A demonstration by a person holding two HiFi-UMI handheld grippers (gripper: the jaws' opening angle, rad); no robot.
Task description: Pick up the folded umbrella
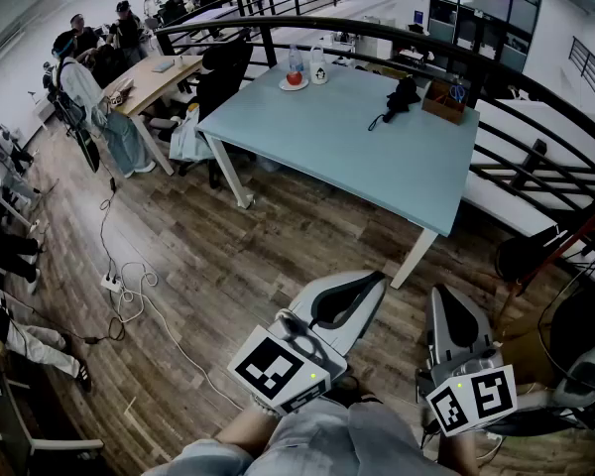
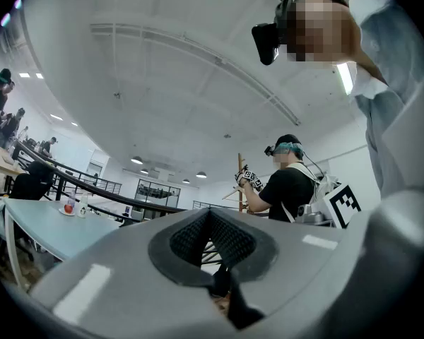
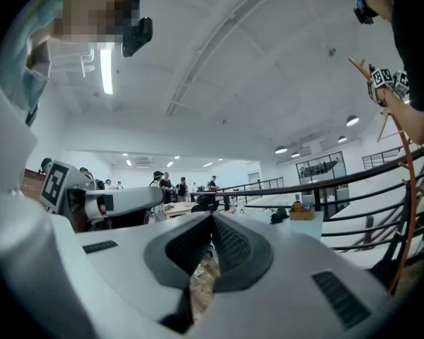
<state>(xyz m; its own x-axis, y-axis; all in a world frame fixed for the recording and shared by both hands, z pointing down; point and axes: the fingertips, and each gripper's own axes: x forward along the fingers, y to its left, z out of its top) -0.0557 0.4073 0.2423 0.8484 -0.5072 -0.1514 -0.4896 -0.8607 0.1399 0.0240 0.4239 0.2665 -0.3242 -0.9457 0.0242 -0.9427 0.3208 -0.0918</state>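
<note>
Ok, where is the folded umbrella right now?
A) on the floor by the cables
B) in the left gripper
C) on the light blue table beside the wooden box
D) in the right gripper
C: the folded umbrella lies on the table by the wooden box; the left gripper and right gripper are shut, well short of it.

Claws: two, left claw (image 1: 377,278) and right claw (image 1: 442,292). Tables: two, one pale blue table (image 1: 357,167) and one wooden table (image 1: 151,83). On the blue one: one folded umbrella (image 1: 402,97), one wooden box (image 1: 444,101), one plate (image 1: 284,86) with one red fruit (image 1: 295,78), one clear bottle (image 1: 296,59), one white bottle (image 1: 319,67). Floor (image 1: 228,266): one power strip (image 1: 111,284). People (image 1: 127,28) by the wooden table: too small to count.
</note>
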